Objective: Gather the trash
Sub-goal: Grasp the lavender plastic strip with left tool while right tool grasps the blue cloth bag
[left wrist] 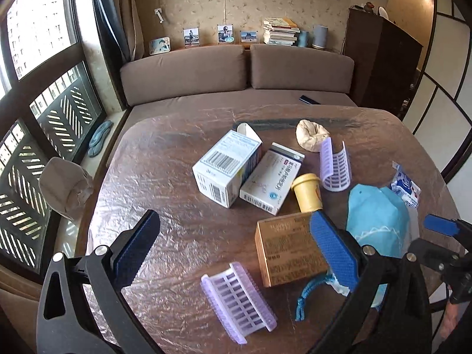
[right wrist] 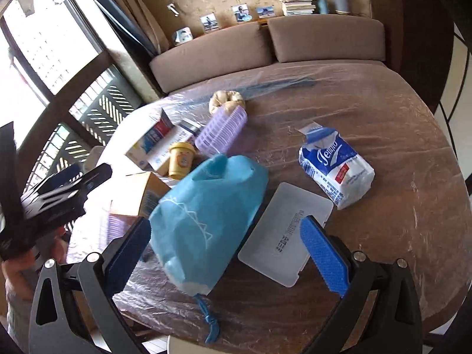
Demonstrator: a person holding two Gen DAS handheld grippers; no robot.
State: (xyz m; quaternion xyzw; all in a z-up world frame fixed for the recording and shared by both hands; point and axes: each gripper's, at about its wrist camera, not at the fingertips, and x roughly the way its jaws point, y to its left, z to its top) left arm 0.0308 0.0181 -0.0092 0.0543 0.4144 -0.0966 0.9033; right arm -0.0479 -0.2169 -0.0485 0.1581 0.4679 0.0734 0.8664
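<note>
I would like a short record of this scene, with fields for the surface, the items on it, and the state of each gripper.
surface: round table under clear plastic film
bag: blue drawstring bag, lying on its side
boxes: two white cartons, one brown box
other items: yellow cup, tissue pack, white flat lid, purple rollers
left hand-held gripper: open, empty
right hand-held gripper: open, around the bag

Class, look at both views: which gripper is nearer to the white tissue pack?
Right. The right gripper hovers open over the blue bag, with the tissue pack just ahead on its right. The left gripper is farther off, beyond the bag, near the brown box.
</note>
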